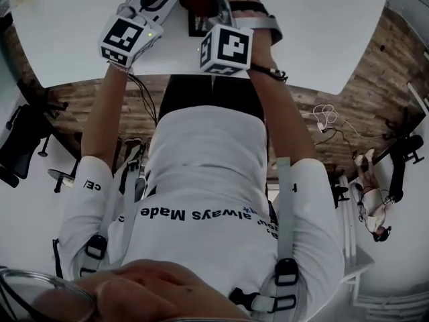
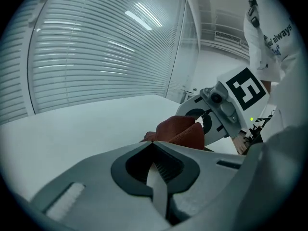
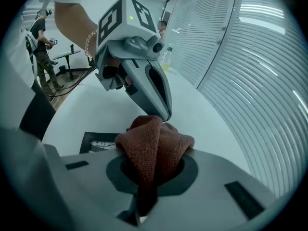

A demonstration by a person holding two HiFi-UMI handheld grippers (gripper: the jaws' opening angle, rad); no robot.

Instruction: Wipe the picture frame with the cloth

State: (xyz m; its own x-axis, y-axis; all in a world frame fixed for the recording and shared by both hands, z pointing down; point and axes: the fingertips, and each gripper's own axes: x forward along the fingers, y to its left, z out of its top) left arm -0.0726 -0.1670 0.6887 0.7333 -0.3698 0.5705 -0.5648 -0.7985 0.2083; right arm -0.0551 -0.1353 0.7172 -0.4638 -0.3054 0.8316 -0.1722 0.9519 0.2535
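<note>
1. The right gripper [image 3: 155,160] has its tongs clamped on the rust-red cloth [image 3: 151,138]. A thick fold is bunched up out of the mouth.
2. The left gripper [image 2: 153,144] has its tongs pressed together with nothing between them. Its tip sits at the top fold of the cloth, and I cannot tell whether it touches.
3. The picture frame [image 3: 94,141] lies flat on the table, dark-edged, just beside and below the cloth on the person's side. The cloth is near it, though I cannot say that it is on it.
4. As I judge it, the wiping is about to start or between strokes. To do it well, the loose fold should go down flat on the frame, not the hard jaw edges.
5. I would press lightly and stroke along each border. The closed left gripper could pin a corner so the frame does not skate, since a flat frame on so smooth a top will likely slide.
6. The table [image 2: 72,129] is white, smooth and matte. A small bottle [image 3: 166,57] stands far down it.
7. Slatted blinds [image 2: 96,57] run along the wall, and the floor [image 1: 375,66] is wood plank. Another person [image 3: 41,32] stands well apart in the background.
</note>
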